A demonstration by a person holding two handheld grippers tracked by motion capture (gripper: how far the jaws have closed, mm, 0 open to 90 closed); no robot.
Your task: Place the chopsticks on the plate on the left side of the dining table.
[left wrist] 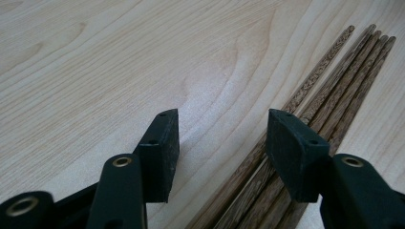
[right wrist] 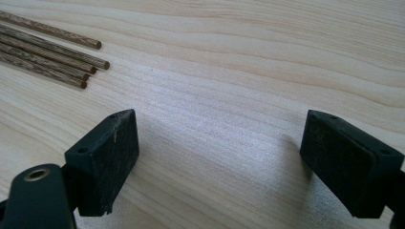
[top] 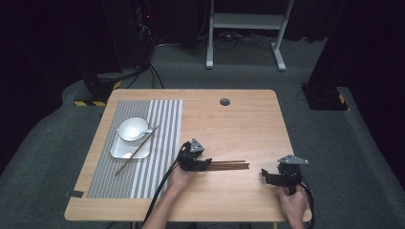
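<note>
The wooden table (top: 239, 119) carries a grey striped placemat (top: 162, 124) on its left side, and on that a white rectangular plate (top: 119, 150) with a white bowl (top: 131, 129), a white spoon (top: 145, 130) resting in it, and one chopstick (top: 136, 151) laid slantwise across the plate. Near the front middle of the table lies the bundle of brown wooden chopsticks (left wrist: 334, 76), side by side on the bare wood, well apart from the mat.

The left gripper (left wrist: 222, 143) sits at the near end of that bundle, its jaws parted, with nothing clamped; one pad rides over the sticks, the other over bare table. To pick one stick cleanly, I'd say it should shift sideways until a single stick lies between the pads, stay low and level with the wood, then close gently so the neighbours don't roll.

The left forearm reaches in from the front edge, hand wrapped round the gripper. The right gripper (right wrist: 217, 157) rests near the front right corner, jaws wide and empty, pointing towards the stick tips.
</note>
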